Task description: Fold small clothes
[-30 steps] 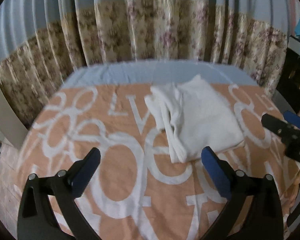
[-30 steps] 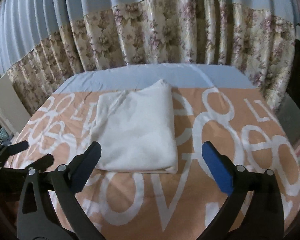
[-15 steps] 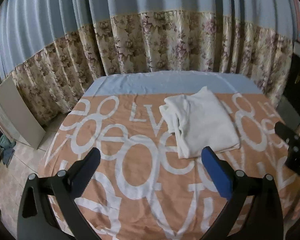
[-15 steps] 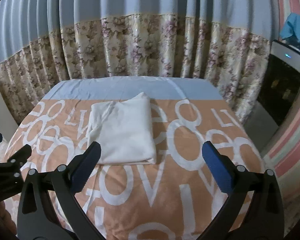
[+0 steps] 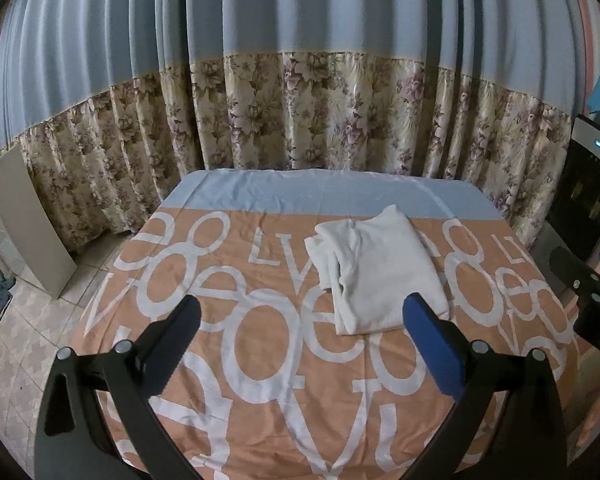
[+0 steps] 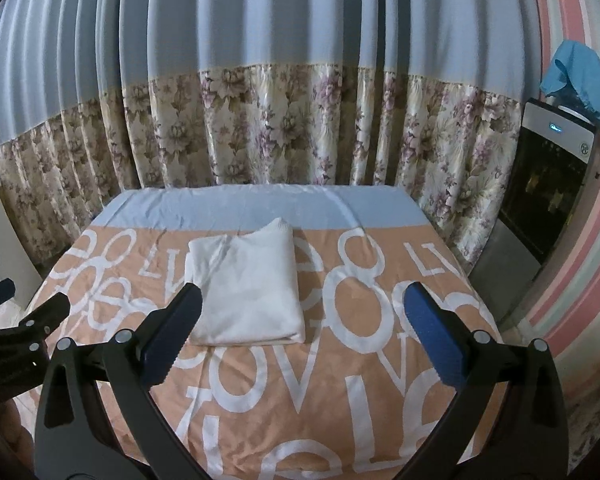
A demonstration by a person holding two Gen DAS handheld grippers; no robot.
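i've drawn both grippers back from the folded white garment (image 5: 380,272); left gripper (image 5: 300,332) and right gripper (image 6: 302,330) hover, jaws apart, empty.

Bedroom, dim light.
My view: blue-floral curtain (image 5: 300,112) behind bed (image 5: 260,196); tiled floor (image 5: 24,320) left, black appliance (image 6: 548,184) right.

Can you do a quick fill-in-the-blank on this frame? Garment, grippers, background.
1. The folded garment lying on the orange bedspread is ____ in colour.
2. The left gripper and the right gripper both have their jaws ____, with nothing between them.
3. The strip of bed beyond the orange bedspread is light ____.
4. The lower band of the curtain behind the bed has a ____ pattern.

Missing words: white; open; blue; floral
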